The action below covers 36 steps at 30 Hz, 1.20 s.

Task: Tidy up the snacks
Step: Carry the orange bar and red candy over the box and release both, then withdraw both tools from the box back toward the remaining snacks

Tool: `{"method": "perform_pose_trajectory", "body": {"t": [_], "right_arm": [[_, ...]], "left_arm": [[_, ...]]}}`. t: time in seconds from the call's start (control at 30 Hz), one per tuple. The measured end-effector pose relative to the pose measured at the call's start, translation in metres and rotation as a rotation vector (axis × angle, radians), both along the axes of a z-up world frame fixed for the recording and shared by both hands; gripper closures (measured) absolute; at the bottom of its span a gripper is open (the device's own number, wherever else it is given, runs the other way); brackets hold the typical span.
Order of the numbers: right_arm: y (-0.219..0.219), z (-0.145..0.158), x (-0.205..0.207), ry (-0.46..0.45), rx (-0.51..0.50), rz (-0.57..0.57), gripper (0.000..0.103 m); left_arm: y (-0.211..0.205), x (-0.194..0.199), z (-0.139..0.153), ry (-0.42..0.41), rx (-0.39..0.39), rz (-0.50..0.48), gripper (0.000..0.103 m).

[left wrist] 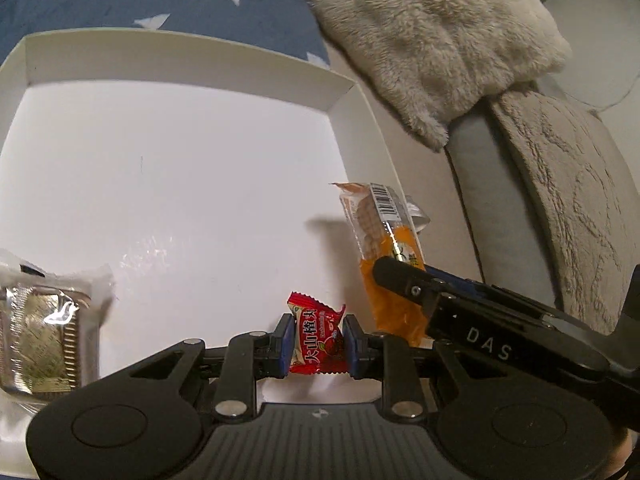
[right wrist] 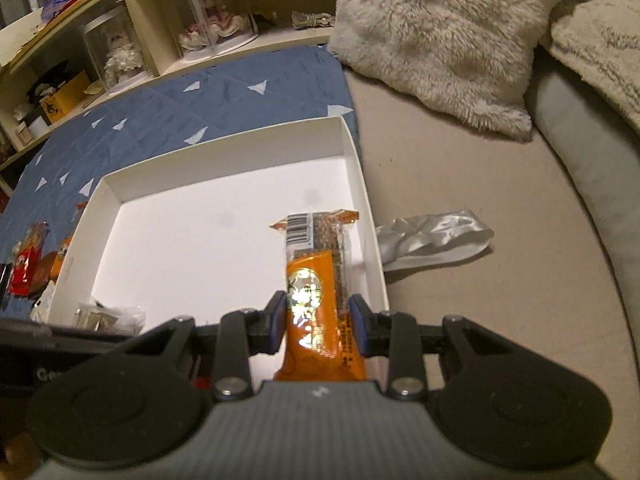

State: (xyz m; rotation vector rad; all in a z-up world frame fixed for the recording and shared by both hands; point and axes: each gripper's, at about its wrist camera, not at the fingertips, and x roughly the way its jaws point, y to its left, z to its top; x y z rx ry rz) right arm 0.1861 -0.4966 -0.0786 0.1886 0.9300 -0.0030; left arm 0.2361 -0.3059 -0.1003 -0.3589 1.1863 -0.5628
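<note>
The left tool (left wrist: 316, 340) is clamped on a small red candy wrapper with white lettering (left wrist: 317, 342), its blue pads pressing the packet from both sides above the near edge of the shallow white cardboard box (left wrist: 340, 92). The right tool (right wrist: 318, 326) grips a long orange and clear plastic snack bar packet with a barcode label (right wrist: 316, 264) by its orange end; the clear end with the barcode points away, over the box floor close to the right wall. In the left wrist view this same packet (left wrist: 384, 236) stands tilted just beside the red one, with the black body of the right tool (left wrist: 400, 276) closed around it.

Inside the box, at the near left corner, lies a clear-wrapped square biscuit pack with a silvery sheen (left wrist: 44, 340). The rest of the box floor is bare white.

Just outside the box's right wall, a crumpled silver foil wrapper (right wrist: 436, 236) lies on the beige sofa seat (right wrist: 460, 184). To the left of the box, red and orange snack packets (right wrist: 30, 260) rest on a blue quilted cover with white triangles (right wrist: 224, 92). Farther off, a fluffy cream cushion (right wrist: 436, 36) leans at the back of the seat, and wooden shelves (right wrist: 148, 32) hold clear display cases.
</note>
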Motion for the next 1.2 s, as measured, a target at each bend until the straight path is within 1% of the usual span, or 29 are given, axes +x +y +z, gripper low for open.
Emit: {"method": "perform_pose_trajectory", "body": {"t": [0.1,0.17,0.27,0.3,0.4,0.77,0.93,1.07,1.17,1.2], "right_arm": [[0.000,-0.006,0.006,0.013,0.004,0.012,0.063],[0.001,-0.009,0.009,0.022,0.008,0.013,0.061],[-0.002,-0.012,0.013,0.035,0.007,-0.013,0.058],[-0.003,-0.011,0.013,0.038,0.015,-0.019,0.056],[-0.006,-0.006,0.009,0.041,0.031,-0.035,0.056],[0.001,0.014,-0.021,0.042,-0.001,-0.026,0.056],[0.004,0.024,-0.036,0.032,0.005,-0.031,0.056],[0.009,0.036,-0.051,0.025,-0.012,-0.029,0.048],[0.013,0.045,-0.061,0.015,-0.030,-0.025,0.042],[0.015,0.048,-0.065,0.011,-0.033,-0.024,0.039]], "left_arm": [[-0.001,-0.001,-0.002,0.008,0.008,0.000,0.075],[-0.001,-0.002,-0.002,0.016,0.017,-0.007,0.073],[-0.005,-0.001,-0.001,0.013,0.042,-0.021,0.070],[-0.005,-0.003,0.000,0.009,0.045,-0.023,0.068],[-0.002,-0.005,0.006,-0.005,0.047,-0.028,0.067],[0.015,-0.021,0.034,-0.063,0.107,-0.048,0.067],[0.027,-0.029,0.046,-0.085,0.130,-0.051,0.066],[0.035,-0.038,0.056,-0.107,0.143,-0.059,0.062],[0.041,-0.045,0.062,-0.119,0.153,-0.066,0.061],[0.043,-0.047,0.065,-0.124,0.155,-0.068,0.059]]}}
